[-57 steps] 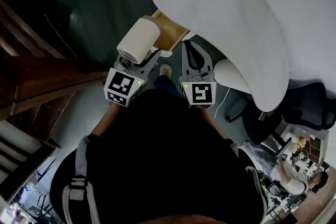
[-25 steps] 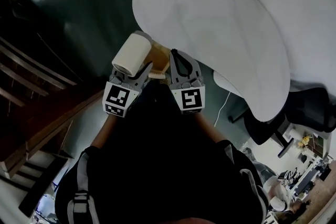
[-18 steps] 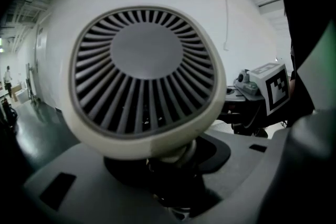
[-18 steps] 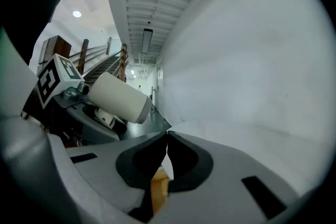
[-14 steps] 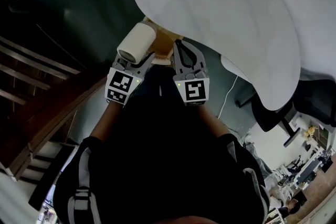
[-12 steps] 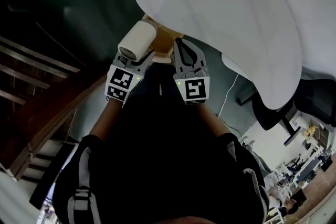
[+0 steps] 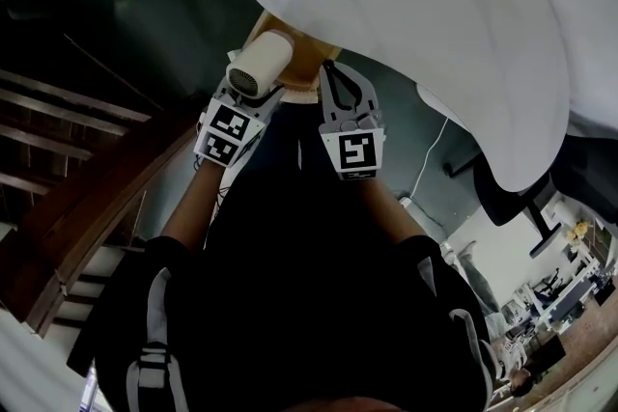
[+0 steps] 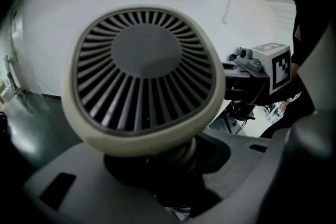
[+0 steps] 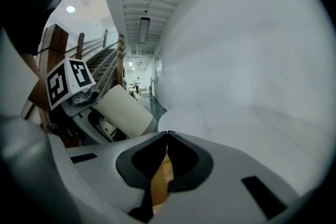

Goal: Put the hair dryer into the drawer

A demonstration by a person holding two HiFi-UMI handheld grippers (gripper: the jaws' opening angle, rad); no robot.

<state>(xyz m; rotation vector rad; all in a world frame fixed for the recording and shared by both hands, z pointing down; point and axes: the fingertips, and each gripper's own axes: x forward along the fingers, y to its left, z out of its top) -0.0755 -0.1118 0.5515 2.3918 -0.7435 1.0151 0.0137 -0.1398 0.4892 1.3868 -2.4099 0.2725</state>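
Gripping the hair dryer point(image 7: 261, 70) by its handle, the left gripper point(image 7: 249, 97) holds it in the air at the near edge of the white table point(image 7: 415, 5). Its jaws stand part-way apart, with the handle pinched between them. From that gripper's own camera the dryer's slatted grey rear grille fills most of the picture, and the cream barrel points away towards the table.

The right gripper point(image 7: 330, 72) hangs just beside it, jaws pressed together and empty. Through the slit below its tips a strip of pale wood shows.

That wood belongs to a wood-coloured box point(image 7: 297, 61) that juts out from under the table's near edge. I take it for the drawer, already pulled open. From above, the dryer sits over its left part. Whether it touches the wood I can't tell, though it looks apart from it.

I'd say the step in hand is bringing the dryer to the drawer, and setting it down is not yet done. The next move calls for getting the barrel under the table's overhang, which leaves little room. The dryer then has to lie flat on the drawer's floor before the left jaws spread. The shut right gripper is close alongside, so it needs keeping out of the way, and it may serve later to push the drawer in.
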